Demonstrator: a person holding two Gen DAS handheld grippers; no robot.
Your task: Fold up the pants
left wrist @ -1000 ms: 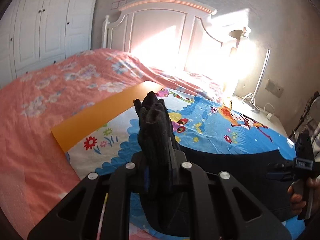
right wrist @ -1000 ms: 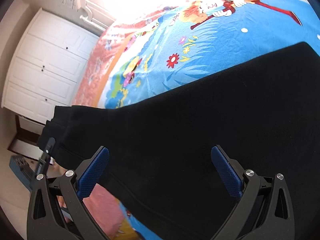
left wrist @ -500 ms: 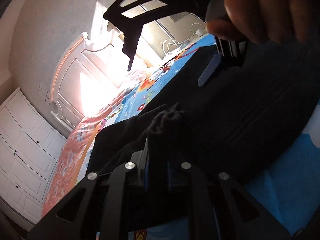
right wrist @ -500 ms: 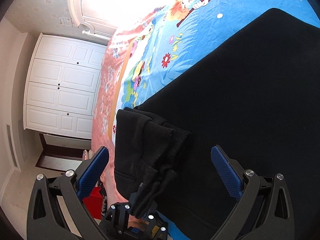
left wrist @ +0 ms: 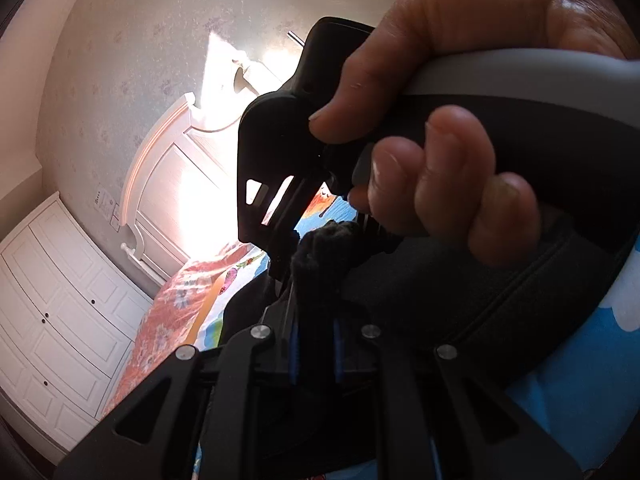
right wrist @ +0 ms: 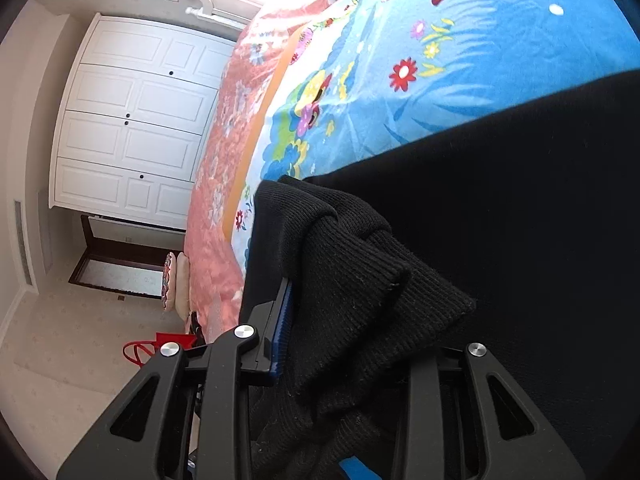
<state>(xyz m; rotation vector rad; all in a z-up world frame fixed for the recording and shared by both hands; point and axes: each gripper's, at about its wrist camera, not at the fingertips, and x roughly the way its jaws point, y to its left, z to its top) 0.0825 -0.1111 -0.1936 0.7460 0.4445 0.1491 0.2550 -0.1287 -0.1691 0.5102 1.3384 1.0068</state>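
Mid-fold handover: the left fingers (left wrist: 314, 344) pinch the cuffs (right wrist: 344, 264) while the right fingers (right wrist: 372, 344), just closing from wide, clamp them at 6 o'clock; next the left should release.

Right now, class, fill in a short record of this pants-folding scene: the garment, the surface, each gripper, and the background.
garment: black pants, spread over the bed, ribbed cuffs bunched near the grippers
surface: blue cartoon blanket over a pink floral bedspread
left gripper: shut on the dark fabric
right gripper: jaws have just been closing, ribbed cuffs between them, pads pressing the cloth
hand: grips the right gripper's handle, close to the left camera
background: white wardrobe, white headboard
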